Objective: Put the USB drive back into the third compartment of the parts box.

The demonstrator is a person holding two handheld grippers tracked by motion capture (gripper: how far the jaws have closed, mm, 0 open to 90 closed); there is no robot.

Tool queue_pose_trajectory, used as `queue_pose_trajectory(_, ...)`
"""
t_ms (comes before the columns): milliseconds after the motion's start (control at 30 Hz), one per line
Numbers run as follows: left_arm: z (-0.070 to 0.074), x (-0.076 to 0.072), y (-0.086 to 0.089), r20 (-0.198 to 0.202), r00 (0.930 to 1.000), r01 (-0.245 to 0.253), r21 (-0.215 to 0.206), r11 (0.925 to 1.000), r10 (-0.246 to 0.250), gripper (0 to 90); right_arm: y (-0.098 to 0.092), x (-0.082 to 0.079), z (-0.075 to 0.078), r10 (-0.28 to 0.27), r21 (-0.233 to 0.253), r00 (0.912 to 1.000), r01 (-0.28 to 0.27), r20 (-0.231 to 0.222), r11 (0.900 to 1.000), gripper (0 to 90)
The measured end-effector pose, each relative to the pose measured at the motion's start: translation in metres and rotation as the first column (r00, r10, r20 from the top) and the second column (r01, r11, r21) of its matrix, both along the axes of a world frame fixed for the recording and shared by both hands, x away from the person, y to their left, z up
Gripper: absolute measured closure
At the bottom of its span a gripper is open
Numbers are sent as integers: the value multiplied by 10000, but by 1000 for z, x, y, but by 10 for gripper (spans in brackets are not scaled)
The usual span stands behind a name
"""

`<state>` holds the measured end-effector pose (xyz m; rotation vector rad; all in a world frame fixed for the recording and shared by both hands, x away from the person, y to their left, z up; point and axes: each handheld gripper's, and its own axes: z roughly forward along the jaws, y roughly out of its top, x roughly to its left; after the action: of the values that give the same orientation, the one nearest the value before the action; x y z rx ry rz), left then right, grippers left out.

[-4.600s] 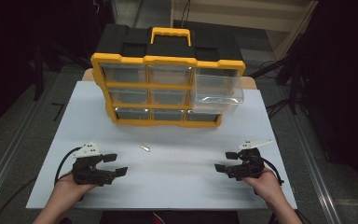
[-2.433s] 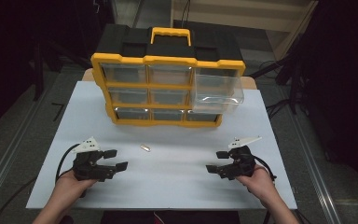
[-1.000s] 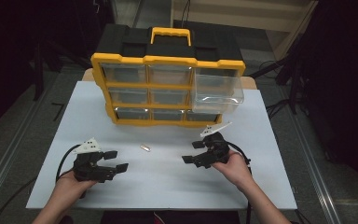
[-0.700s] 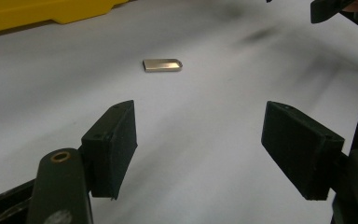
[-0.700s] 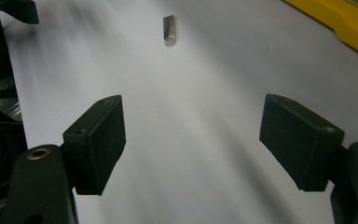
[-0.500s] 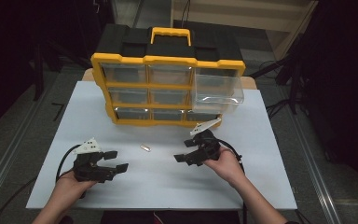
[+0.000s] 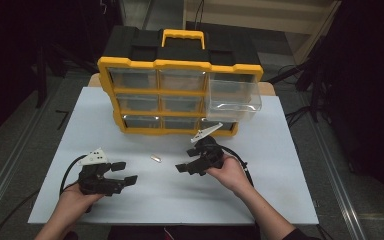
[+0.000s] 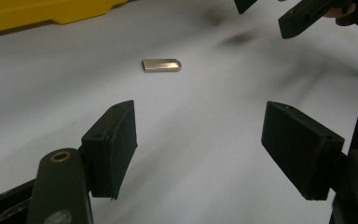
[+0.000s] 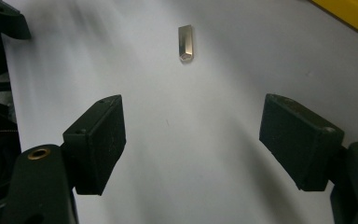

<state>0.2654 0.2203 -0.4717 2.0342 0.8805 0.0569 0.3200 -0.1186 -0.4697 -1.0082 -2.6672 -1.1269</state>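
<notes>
A small flat metal piece (image 7: pixel 155 158) lies on the white table, in front of the yellow and black drawer cabinet (image 7: pixel 180 85). My right gripper (image 7: pixel 186 165) is open just to its right, jaws pointing left at it; in the right gripper view the metal piece (image 9: pixel 186 43) lies ahead of the open right gripper (image 9: pixel 191 140), apart from the pads. My left gripper (image 7: pixel 122 172) rests open at the front left. In the left gripper view the metal piece (image 8: pixel 161 64) lies beyond the left gripper (image 8: pixel 200 140). Both grippers hold nothing.
The cabinet's top right clear drawer (image 7: pixel 232 97) is pulled out over the table (image 7: pixel 280 190). The other drawers are pushed in. Cables trail from both grippers. Dark floor surrounds the table.
My right gripper has moved left from the table's right side to beside the metal piece. The left gripper and the metal piece have stayed put.
</notes>
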Motion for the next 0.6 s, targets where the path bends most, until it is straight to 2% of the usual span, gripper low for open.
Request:
queue_pose_trajectory(100,0,0,0,2,10000,14,-7,10000,-14,278,7,3,0,39,-90,10000,-40,-11,10000,208)
queue_pose_trajectory(167,0,0,0,-8,10000,5,12,10000,-5,278,11,5,-1,108,99,9999,-106,-126,9999,208)
queue_pose_trajectory(300,0,0,1,11,10000,-8,-7,10000,8,278,20,9,-2,114,-2,9998,-114,-179,9999,208)
queue_pose_trajectory(367,0,0,1,15,10000,-10,-5,10000,10,278,24,12,-3,262,-45,9997,-262,-28,9996,208)
queue_pose_trajectory(500,0,0,1,-6,10000,-13,13,10000,13,278,31,15,-3,345,-197,9994,-346,-73,9992,208)
queue_pose_trajectory(600,0,-1,1,8,10000,-28,3,10000,28,278,36,17,-5,435,-355,9990,-433,65,9984,208)
